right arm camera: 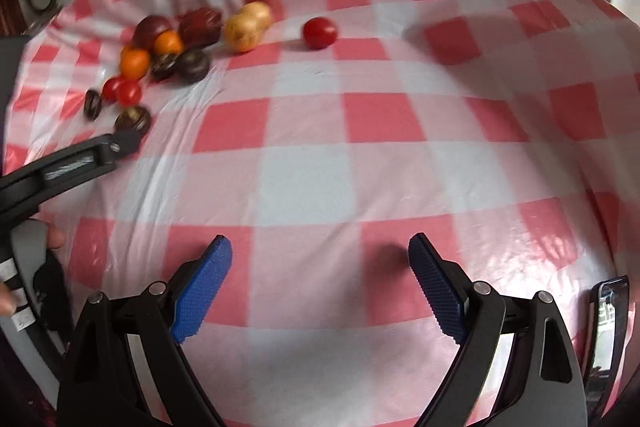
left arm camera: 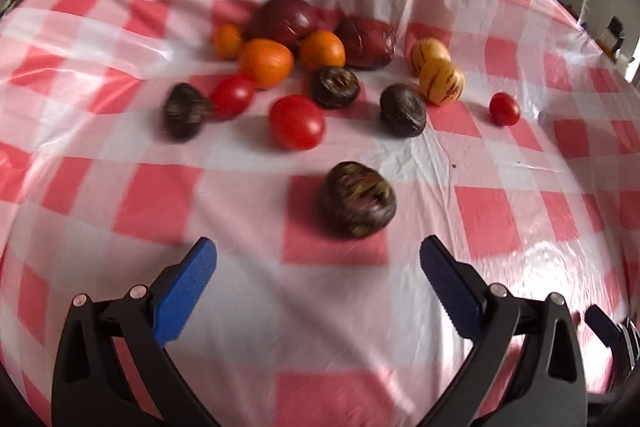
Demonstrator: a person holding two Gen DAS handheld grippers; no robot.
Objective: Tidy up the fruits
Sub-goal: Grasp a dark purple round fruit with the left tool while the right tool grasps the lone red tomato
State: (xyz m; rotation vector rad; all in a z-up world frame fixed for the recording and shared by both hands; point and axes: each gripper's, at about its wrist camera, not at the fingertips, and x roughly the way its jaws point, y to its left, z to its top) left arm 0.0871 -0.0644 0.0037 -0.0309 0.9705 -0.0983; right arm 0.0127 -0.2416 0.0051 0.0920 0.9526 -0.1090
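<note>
Both grippers, left gripper [left arm camera: 318, 259] & right gripper [right arm camera: 320, 255], released, empty. Dark fruit [left arm camera: 359, 199] sits just ahead of left; approach step, next: advance, straddle, clench.

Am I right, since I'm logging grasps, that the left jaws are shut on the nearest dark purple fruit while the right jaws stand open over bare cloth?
Not quite. The left gripper is open, and the nearest dark purple round fruit lies free on the red and white checked plastic tablecloth ahead of its jaws, as the left wrist view shows. The right gripper does stand open over bare cloth.
</note>
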